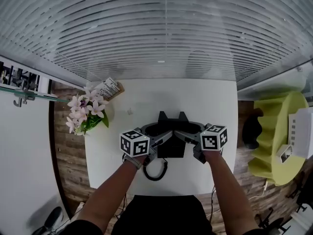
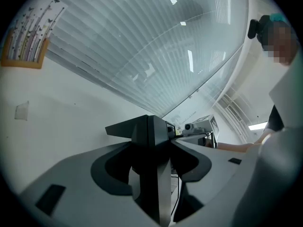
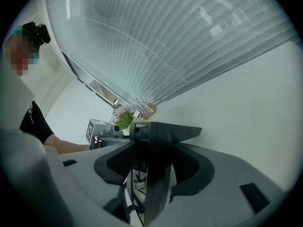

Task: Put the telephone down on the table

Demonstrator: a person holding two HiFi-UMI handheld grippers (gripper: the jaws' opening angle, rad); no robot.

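A black telephone (image 1: 171, 142) hangs just above the white table (image 1: 205, 102), held from both sides. My left gripper (image 1: 164, 132) grips its left edge and my right gripper (image 1: 182, 132) grips its right edge. In the left gripper view the telephone (image 2: 149, 138) fills the gap between the grey jaws of the left gripper (image 2: 152, 161). In the right gripper view the telephone (image 3: 158, 141) stands the same way inside the right gripper (image 3: 154, 163). Its curly black cord (image 1: 155, 173) loops down towards the table's near edge.
A pot of pink flowers (image 1: 85, 112) and a small printed card (image 1: 107, 87) stand at the table's far left. A yellow-green chair (image 1: 276, 136) is at the right, over wooden floor. Window blinds (image 1: 161, 28) run behind the table.
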